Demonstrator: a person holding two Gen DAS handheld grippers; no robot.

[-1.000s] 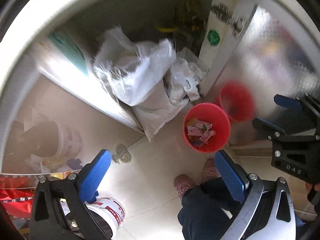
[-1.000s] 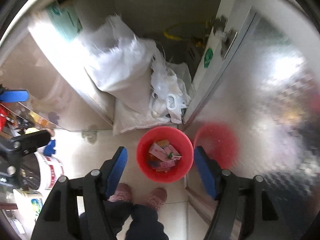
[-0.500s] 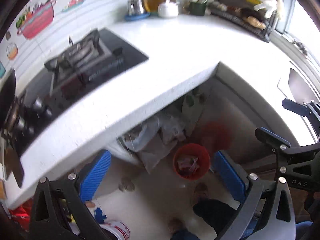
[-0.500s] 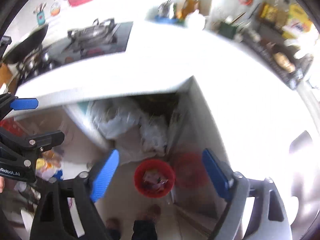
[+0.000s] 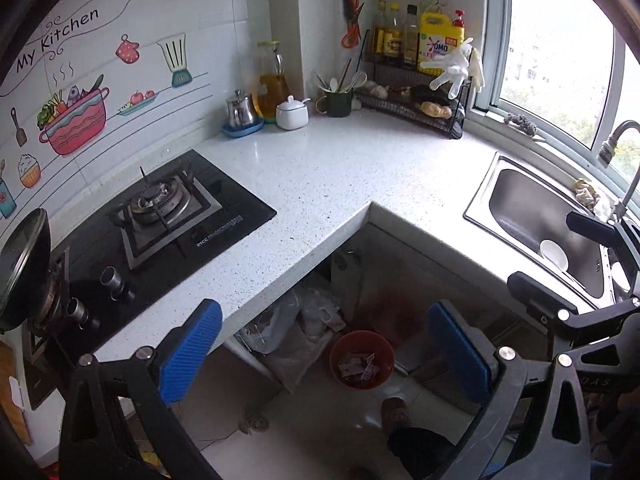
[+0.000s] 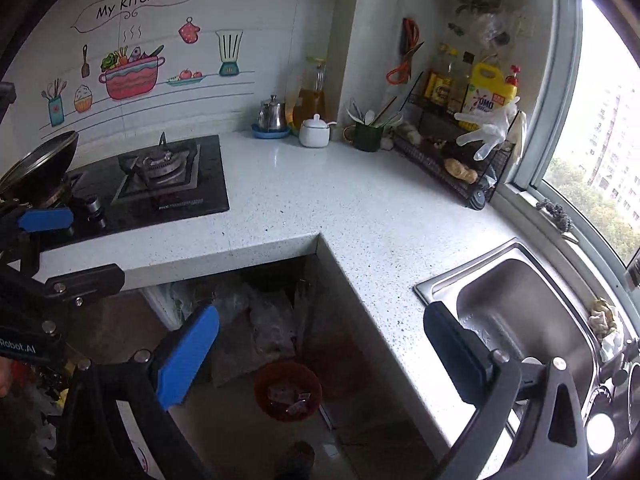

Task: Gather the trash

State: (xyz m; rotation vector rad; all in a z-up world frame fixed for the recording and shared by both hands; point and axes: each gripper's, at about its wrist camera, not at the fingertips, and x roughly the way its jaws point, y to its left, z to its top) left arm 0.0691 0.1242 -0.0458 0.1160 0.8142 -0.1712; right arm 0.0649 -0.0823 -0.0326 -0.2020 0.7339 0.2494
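Both claws are empty: the left claw [image 5: 326, 354] gapes, the right claw [image 6: 322, 354] is opening. Above the red bin [image 5: 362, 359], they should scan the desk [image 5: 340, 168] for leftover trash.

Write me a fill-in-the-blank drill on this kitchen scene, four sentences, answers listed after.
1. The trash bin on the floor is coloured ____.
2. The bin stands on the floor below the ____, beside white sacks.
3. The left gripper holds ____ between its blue pads.
4. In the steel sink lies a white ____.

Missing words: red; countertop; nothing; spoon
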